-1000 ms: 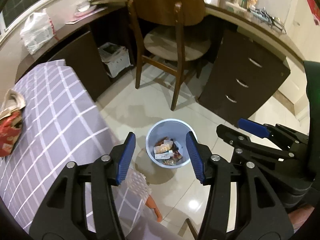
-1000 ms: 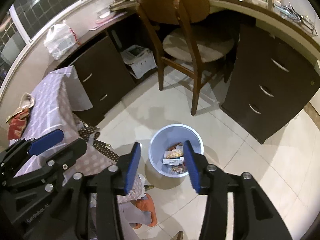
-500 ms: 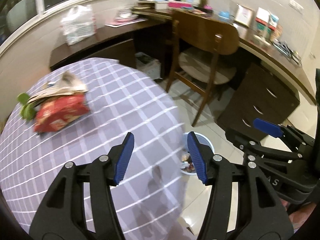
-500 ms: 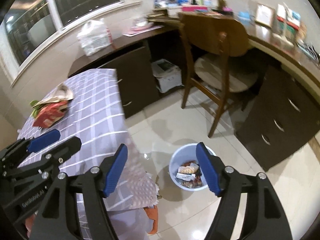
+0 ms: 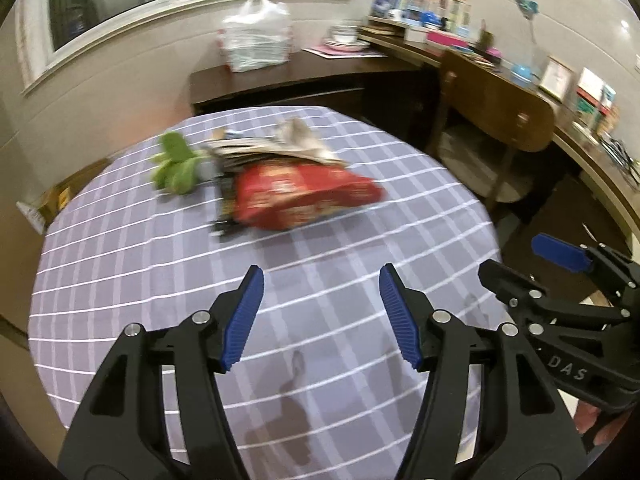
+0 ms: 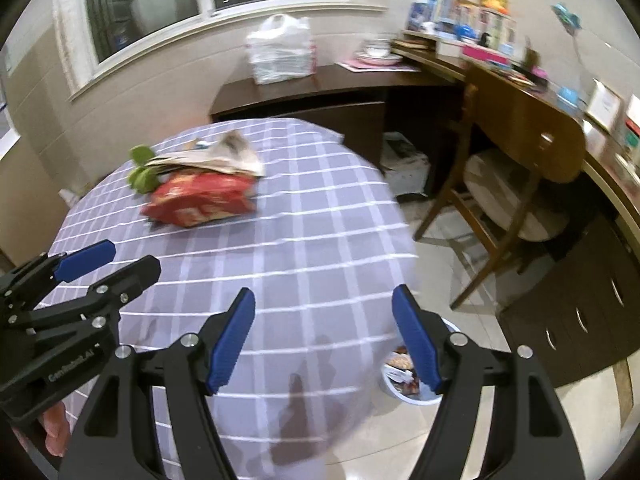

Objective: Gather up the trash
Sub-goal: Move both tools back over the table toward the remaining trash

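Only the right wrist view shows the trash bin (image 6: 416, 394) on the floor beside the desk (image 6: 312, 248). Both views show a red snack bag (image 5: 304, 196) under crumpled paper (image 5: 280, 148), well ahead of the released, empty left gripper (image 5: 320, 312) and right gripper (image 6: 324, 336).

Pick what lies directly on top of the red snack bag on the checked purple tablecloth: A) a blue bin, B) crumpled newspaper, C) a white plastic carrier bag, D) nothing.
B: crumpled newspaper rests over the back of the red snack bag on the checked purple tablecloth, in both wrist views.
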The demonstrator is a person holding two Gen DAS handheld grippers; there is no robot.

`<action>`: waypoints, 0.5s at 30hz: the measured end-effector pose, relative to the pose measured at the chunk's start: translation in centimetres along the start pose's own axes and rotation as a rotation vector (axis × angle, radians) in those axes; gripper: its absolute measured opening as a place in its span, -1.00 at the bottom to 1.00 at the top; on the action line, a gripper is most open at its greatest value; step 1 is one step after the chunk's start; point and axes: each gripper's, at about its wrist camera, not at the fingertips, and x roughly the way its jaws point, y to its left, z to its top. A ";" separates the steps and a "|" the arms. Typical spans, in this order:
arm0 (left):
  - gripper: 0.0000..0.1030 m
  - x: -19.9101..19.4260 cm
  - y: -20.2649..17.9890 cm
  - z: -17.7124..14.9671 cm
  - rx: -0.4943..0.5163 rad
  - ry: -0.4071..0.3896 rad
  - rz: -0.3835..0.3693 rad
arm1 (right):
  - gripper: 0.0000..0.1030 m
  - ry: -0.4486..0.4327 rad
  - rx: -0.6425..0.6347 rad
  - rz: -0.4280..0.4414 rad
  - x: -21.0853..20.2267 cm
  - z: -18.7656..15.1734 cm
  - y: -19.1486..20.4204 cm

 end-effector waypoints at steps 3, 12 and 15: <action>0.21 -0.3 2.9 -0.4 -0.037 -0.009 0.021 | 0.36 0.003 -0.048 0.031 0.7 0.8 3.2; 0.23 -0.8 12.3 -1.9 -0.160 -0.003 0.126 | 0.36 0.007 -0.173 0.156 3.0 2.8 12.2; 0.24 -0.8 14.9 -2.1 -0.196 -0.001 0.155 | 0.36 -0.016 -0.211 0.249 3.5 3.4 14.7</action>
